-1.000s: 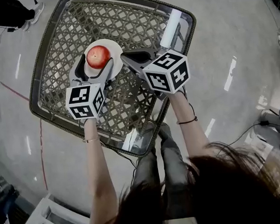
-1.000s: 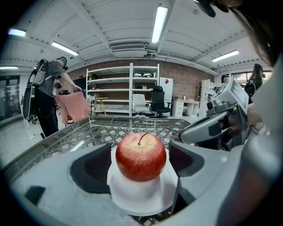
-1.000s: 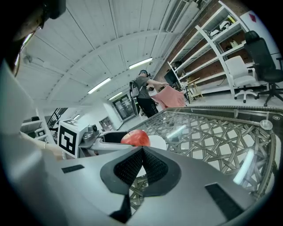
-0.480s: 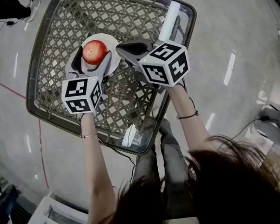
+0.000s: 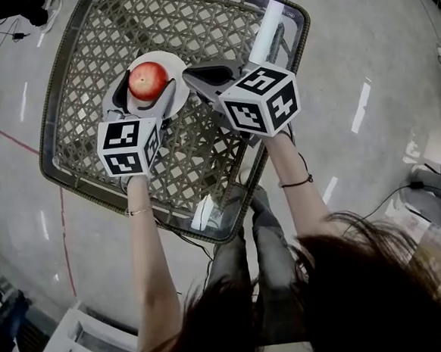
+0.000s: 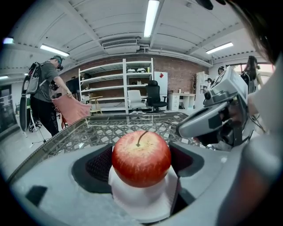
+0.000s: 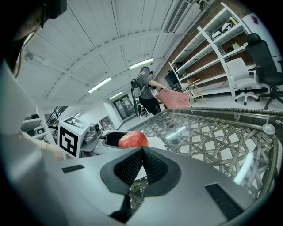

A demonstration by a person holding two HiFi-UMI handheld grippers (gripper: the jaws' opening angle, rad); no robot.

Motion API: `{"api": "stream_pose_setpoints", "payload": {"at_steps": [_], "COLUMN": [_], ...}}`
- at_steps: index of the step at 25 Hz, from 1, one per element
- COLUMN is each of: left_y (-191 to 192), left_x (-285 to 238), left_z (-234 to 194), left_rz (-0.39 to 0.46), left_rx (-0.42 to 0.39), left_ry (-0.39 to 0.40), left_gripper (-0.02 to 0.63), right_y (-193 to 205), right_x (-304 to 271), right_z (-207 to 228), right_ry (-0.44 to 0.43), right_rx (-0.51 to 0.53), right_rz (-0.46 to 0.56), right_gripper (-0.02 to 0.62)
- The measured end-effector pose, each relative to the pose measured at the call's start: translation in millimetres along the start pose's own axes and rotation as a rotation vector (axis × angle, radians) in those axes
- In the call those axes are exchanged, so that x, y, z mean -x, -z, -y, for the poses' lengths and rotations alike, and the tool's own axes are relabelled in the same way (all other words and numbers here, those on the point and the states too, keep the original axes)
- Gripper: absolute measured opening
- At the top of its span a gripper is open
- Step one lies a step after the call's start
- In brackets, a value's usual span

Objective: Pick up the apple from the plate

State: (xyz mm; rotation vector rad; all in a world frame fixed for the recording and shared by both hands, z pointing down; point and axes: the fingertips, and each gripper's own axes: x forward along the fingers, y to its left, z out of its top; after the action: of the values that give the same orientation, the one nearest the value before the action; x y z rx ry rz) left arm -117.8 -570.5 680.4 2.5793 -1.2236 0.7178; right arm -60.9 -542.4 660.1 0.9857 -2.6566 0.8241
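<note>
A red apple [image 5: 147, 80] [image 6: 141, 157] rests on a small white plate [image 5: 174, 64] [image 6: 140, 201] on the lattice table. My left gripper [image 5: 145, 92] [image 6: 141, 152] is open. Its jaws stand on either side of the apple with the dark pads [image 6: 96, 164] close against its flanks; I cannot tell whether they touch. My right gripper [image 5: 191, 76] [image 7: 142, 151] hovers just right of the plate, shut with nothing in it. In the right gripper view the apple [image 7: 133, 139] shows beyond its tips.
The table [image 5: 79, 122] is a woven lattice under glass with a raised rim. A white tube [image 5: 267, 28] lies at its far right corner. A white crate [image 5: 90, 349] stands on the floor, near left. A person [image 6: 44, 95] stands by shelves far off.
My left gripper has slid slightly forward, so the apple sits deeper between its jaws. The right gripper has shifted a little left. Over the last half second almost nothing moved.
</note>
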Motion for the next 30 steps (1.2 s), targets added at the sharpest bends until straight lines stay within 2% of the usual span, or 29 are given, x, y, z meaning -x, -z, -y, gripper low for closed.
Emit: {"api": "stream_pose_setpoints", "payload": {"at_steps": [15, 30], "left_y": [-6, -18], "left_x": [2, 36], "left_z": [4, 3], "left_rz": [0.017, 0.053], "left_rx": [0.012, 0.103], "left_ry": [-0.001, -0.052], "left_gripper": [0.400, 0.400], "right_y": [-3, -23], "right_x": [0, 17], "right_z": [-1, -18], "right_ry": [-0.002, -0.014], "right_rx": [0.004, 0.025], "right_rz": [0.003, -0.007], "right_gripper": [0.009, 0.009]}}
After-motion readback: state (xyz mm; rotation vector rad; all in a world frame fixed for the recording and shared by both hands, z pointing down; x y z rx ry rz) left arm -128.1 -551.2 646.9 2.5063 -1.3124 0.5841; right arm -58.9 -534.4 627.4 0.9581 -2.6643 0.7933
